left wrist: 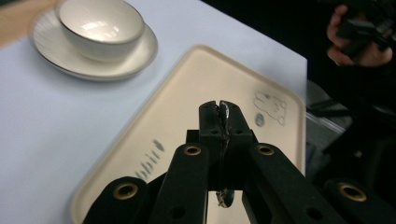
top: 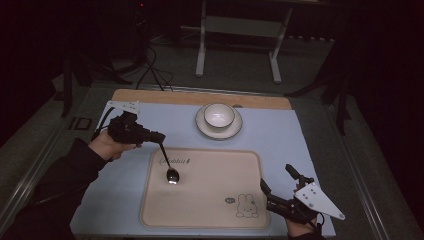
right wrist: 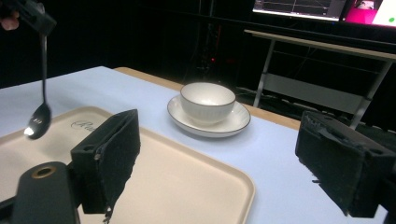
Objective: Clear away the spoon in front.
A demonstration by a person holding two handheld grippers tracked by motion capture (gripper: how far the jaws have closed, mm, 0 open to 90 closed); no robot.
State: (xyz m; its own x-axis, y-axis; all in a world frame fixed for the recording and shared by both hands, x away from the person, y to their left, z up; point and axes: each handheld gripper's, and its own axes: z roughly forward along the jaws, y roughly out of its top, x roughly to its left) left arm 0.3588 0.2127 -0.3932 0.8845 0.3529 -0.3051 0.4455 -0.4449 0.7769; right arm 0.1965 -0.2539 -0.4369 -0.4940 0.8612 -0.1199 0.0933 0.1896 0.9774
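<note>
Nearest you, your right tool (top: 280, 187) sits at the tray's (top: 200, 220) near right corner, jaws wide apart, nothing in them. Your left tool (top: 159, 137) is clamped on the top end of the spoon (top: 169, 165) handle; spoon hangs bowl-down over the tray's left part, looks just clear of it. Thin metal: light, stiff, slick, so it'll prob. swing or twist in the pads w/ that end grip. Go slow; a hold nearer mid-handle would steady it. Far side of the worktop (top: 280, 135): ceramic bowl (top: 219, 116) on saucer (top: 204, 129), breakable, don't knock it.
</note>
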